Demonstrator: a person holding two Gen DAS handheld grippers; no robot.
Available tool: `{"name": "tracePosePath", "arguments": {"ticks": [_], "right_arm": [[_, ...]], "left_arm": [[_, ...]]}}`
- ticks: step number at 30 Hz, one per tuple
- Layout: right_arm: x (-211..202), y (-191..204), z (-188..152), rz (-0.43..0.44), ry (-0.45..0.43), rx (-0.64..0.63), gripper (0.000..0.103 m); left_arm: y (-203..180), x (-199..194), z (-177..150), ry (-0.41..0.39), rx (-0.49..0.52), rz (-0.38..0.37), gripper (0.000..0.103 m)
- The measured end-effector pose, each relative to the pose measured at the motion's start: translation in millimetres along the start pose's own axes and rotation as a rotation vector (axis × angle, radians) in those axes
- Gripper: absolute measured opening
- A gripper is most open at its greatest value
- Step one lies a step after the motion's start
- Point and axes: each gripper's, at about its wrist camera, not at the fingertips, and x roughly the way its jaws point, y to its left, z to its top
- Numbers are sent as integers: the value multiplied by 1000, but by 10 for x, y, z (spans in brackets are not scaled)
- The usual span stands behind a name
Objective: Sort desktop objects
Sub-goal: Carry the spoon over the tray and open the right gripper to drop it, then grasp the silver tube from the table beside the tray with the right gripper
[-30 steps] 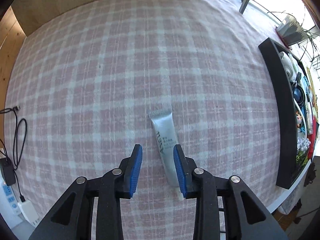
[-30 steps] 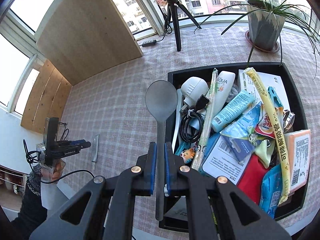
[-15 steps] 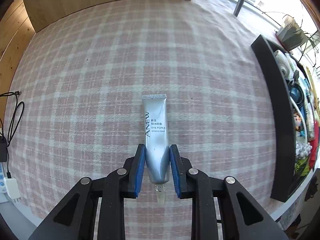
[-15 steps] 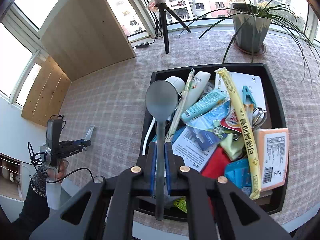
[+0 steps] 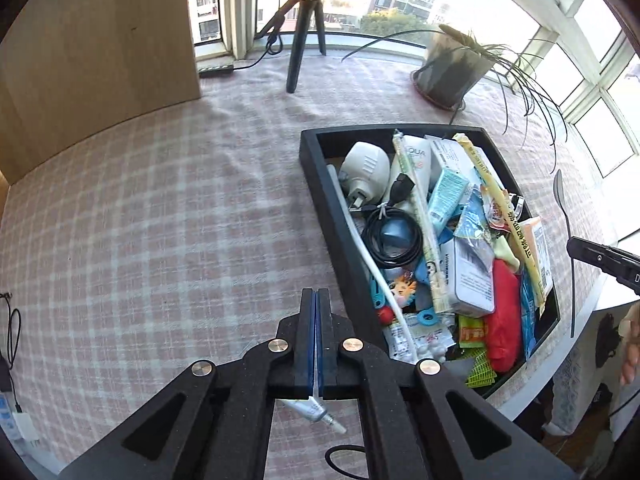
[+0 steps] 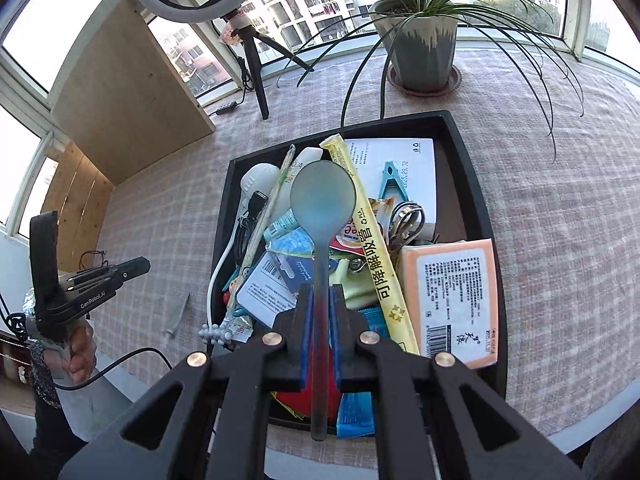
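Note:
My left gripper [image 5: 316, 300] is shut, its blue pads pressed flat together with nothing between them. The silver cream tube [image 5: 312, 404] lies on the checked cloth under its arms. In the right wrist view the tube [image 6: 178, 314] rests on the cloth, apart from the left gripper [image 6: 138, 266], just left of the black tray [image 6: 476, 184]. My right gripper [image 6: 320, 292] is shut on the handle of a grey spoon [image 6: 323, 196], held above the tray's packed contents. At the right edge of the left wrist view, the spoon [image 5: 560, 196] and right gripper [image 5: 576, 246] show beyond the tray [image 5: 320, 184].
The tray holds several packets, tubes, a coiled cable and scissors. A potted plant [image 6: 420, 48] stands behind it, and a tripod [image 5: 300, 40] and wooden board [image 5: 100, 52] at the back left. Cables [image 5: 12, 328] hang at the left edge. The table's front edge is close.
The left gripper closed around the tube, then rose and swung right towards the tray; the tube is out of its pads and on the cloth. The right gripper carried the spoon further over the tray.

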Motion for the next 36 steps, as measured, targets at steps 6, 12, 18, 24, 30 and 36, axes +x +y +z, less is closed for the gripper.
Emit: {"name": "tracePosePath", "arguments": {"ticks": [6,12,18,24,30,36], "right_arm": [[-5,-41,-97,17,8,-13,8],[66,-145,-33,-10,30,-19,8],[79,-144,70,-53,46,-12,26],[-15,66,-102,21,11,-21,30],[231,777,-294,186,74,-113,30],[911,1472,-360,247,218,-175,30]], "left_arm": [[26,164,-130,78,38,48,8],[193,389,-473,167,6,55,11],[263,470,-710,198,-21,45,23],[413,407,-872,180,-69,24,23],[562,419,-1087,160,-99,-9,23],[678,428,-1392,142,-131,-97,23]]}}
